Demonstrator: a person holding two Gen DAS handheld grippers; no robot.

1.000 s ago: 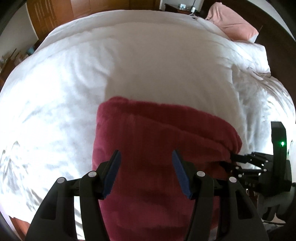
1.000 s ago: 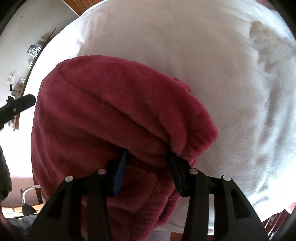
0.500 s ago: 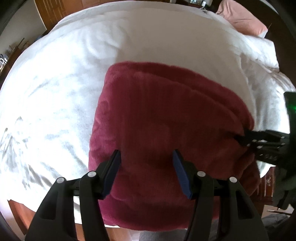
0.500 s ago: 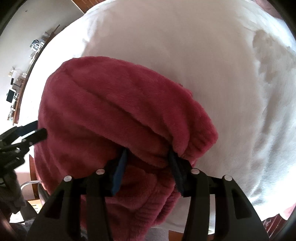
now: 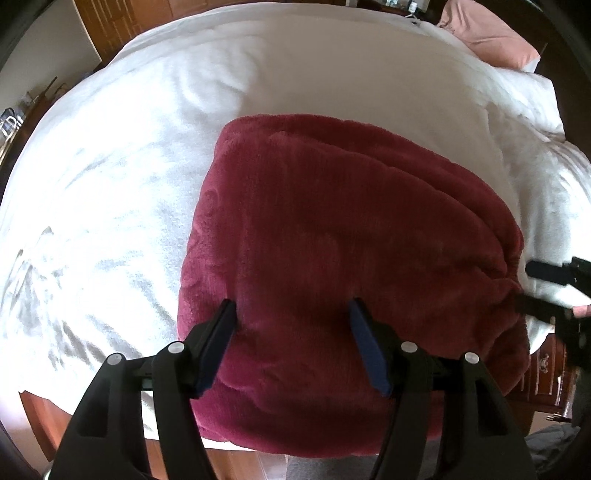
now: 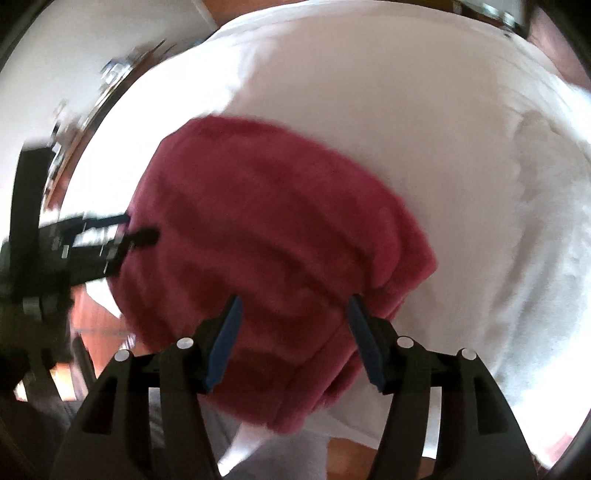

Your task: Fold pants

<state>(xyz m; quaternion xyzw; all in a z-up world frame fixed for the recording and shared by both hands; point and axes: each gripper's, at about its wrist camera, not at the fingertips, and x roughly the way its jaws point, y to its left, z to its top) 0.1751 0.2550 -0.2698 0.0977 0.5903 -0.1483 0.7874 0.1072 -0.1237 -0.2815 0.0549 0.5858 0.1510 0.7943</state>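
Observation:
The dark red fleece pants (image 5: 347, 258) lie folded in a thick bundle on the white bed, hanging a little over its near edge. They also show in the right wrist view (image 6: 280, 251), which is blurred. My left gripper (image 5: 291, 314) is open and empty, its jaws spread just above the bundle's near part. My right gripper (image 6: 293, 310) is open too, its jaws wide over the bundle's near right corner. The right gripper shows at the right edge of the left wrist view (image 5: 546, 291); the left gripper shows at the left of the right wrist view (image 6: 122, 232).
The white duvet (image 5: 147, 166) covers the bed around the pants. A pink pillow (image 5: 487, 33) lies at the far right corner. The wooden bed frame and floor (image 5: 546, 380) show below the near edge. Furniture (image 6: 110, 77) stands along the left wall.
My right gripper has opened and let go of the pants' edge, and it has pulled back. The left gripper has risen and drawn back, so more of the bundle shows.

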